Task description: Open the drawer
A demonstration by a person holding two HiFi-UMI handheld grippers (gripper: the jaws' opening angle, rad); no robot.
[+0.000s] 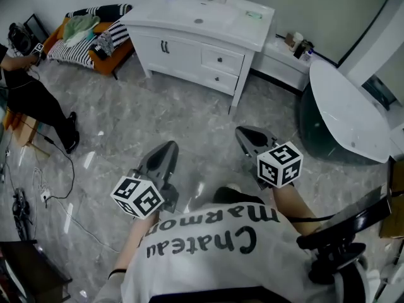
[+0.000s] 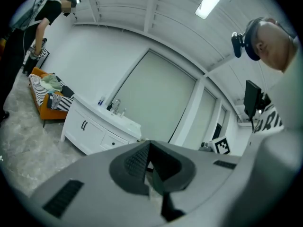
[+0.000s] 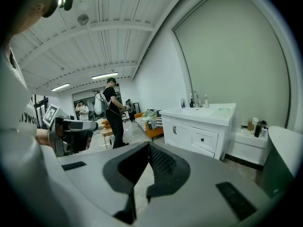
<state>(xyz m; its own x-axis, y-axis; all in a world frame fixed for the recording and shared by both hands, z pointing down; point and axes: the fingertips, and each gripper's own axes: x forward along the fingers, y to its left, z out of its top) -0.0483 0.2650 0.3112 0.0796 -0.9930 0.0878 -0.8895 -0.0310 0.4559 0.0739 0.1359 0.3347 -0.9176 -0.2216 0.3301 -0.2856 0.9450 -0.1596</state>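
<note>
A white vanity (image 1: 189, 55) with a sink stands at the far side of the marble floor. Its two stacked drawers (image 1: 221, 60) with small dark knobs are closed, to the right of the double doors. Both grippers hover well short of it, above the floor. My left gripper (image 1: 169, 145) is shut with nothing in it, and my right gripper (image 1: 242, 131) is shut and empty too. The left gripper view shows the left gripper (image 2: 149, 143) with its jaws together and the drawers (image 2: 112, 140) far off. From the right gripper (image 3: 148, 144), the drawers (image 3: 203, 139) lie ahead to the right.
An orange bench (image 1: 95, 33) with striped cushions stands left of the vanity. A person in black (image 1: 31, 93) stands at the far left, near cables on the floor. A white bathtub (image 1: 347, 112) and a low side cabinet (image 1: 284, 62) sit at the right.
</note>
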